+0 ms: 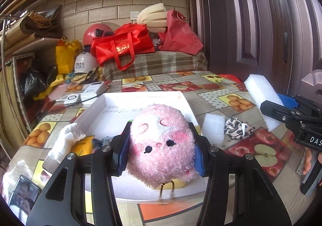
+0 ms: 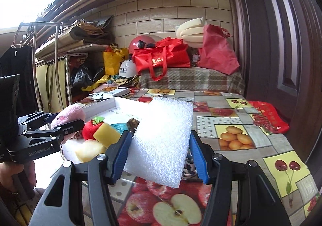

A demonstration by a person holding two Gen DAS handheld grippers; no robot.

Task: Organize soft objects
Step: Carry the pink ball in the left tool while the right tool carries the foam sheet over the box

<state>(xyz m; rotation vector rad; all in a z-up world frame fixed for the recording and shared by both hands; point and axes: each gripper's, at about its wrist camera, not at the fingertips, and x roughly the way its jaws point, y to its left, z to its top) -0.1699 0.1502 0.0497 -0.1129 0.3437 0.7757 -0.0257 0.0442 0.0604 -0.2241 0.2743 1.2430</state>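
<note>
My left gripper (image 1: pixel 161 145) is shut on a pink plush toy (image 1: pixel 161 143) with a bead chain, held above the white box (image 1: pixel 140 95); it also shows in the right wrist view (image 2: pixel 68 115). My right gripper (image 2: pixel 159 145) is shut on a white foam sheet (image 2: pixel 161 139), held over the table right of the box; the sheet also shows in the left wrist view (image 1: pixel 261 99). In the box lie a red apple plush (image 2: pixel 90 128), a yellow sponge (image 2: pixel 106 134) and a pale sponge (image 2: pixel 88 150). A patterned cloth (image 1: pixel 237 128) and a small foam piece (image 1: pixel 212 128) lie beside the box.
A fruit-print tablecloth (image 2: pixel 231 137) covers the table. White cloth (image 1: pixel 66 139) and a phone (image 1: pixel 24 193) lie at the left. A power bank (image 1: pixel 94 89) sits behind the box. Red bags (image 1: pixel 124 44), helmets and a door (image 1: pixel 251 24) stand at the back.
</note>
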